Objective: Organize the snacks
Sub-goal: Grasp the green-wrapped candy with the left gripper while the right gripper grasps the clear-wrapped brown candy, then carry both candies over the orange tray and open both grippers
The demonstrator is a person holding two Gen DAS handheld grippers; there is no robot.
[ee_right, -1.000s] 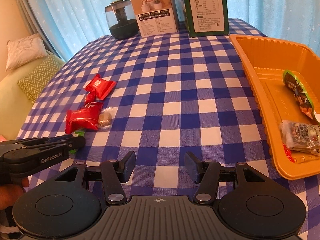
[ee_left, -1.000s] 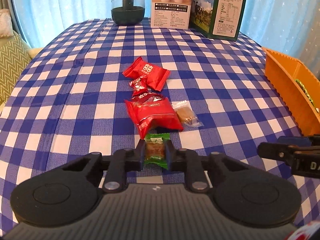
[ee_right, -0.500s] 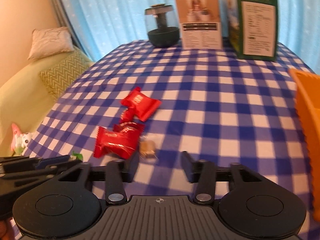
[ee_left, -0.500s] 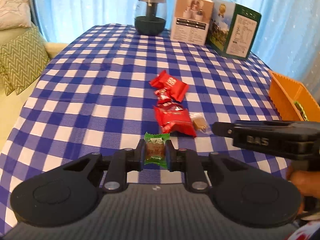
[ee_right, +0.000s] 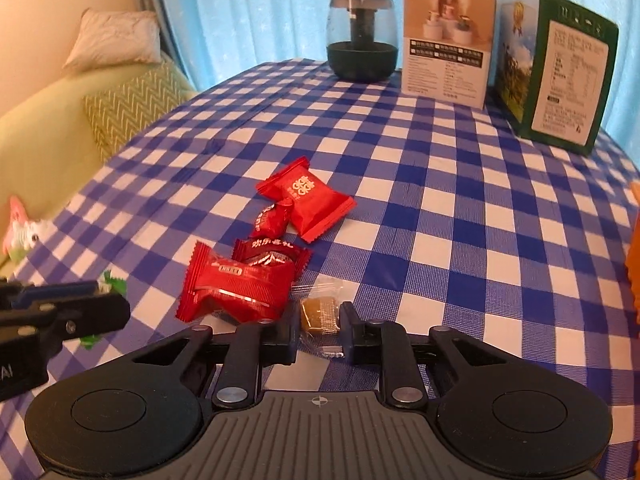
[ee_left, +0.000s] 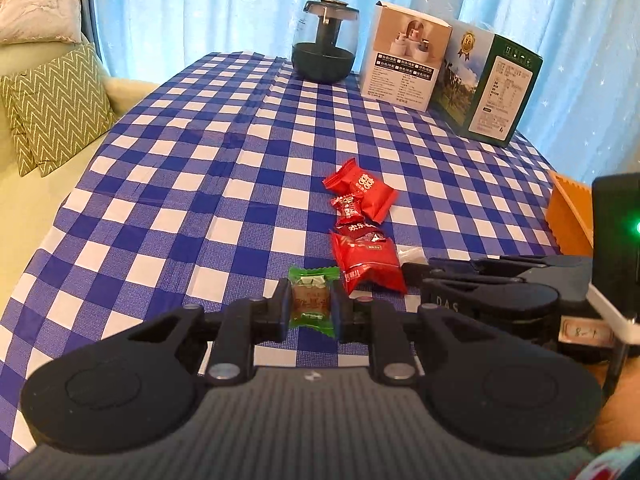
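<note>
My left claw (ee_left: 311,307) is clamped on a green-wrapped candy (ee_left: 311,300), held at the near edge of the checked tabletop (ee_left: 192,184). To its right lie red snack packets (ee_right: 240,284), their Chinese print too small for me to read. Right of those, my right claw (ee_right: 321,330) pinches a clear-wrapped brown candy (ee_right: 320,314); "DAS" shows on its side.

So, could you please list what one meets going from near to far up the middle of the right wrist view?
right gripper → clear-wrapped brown candy → large red snack pack → small red candy → red square packet → dark glass jar
</note>
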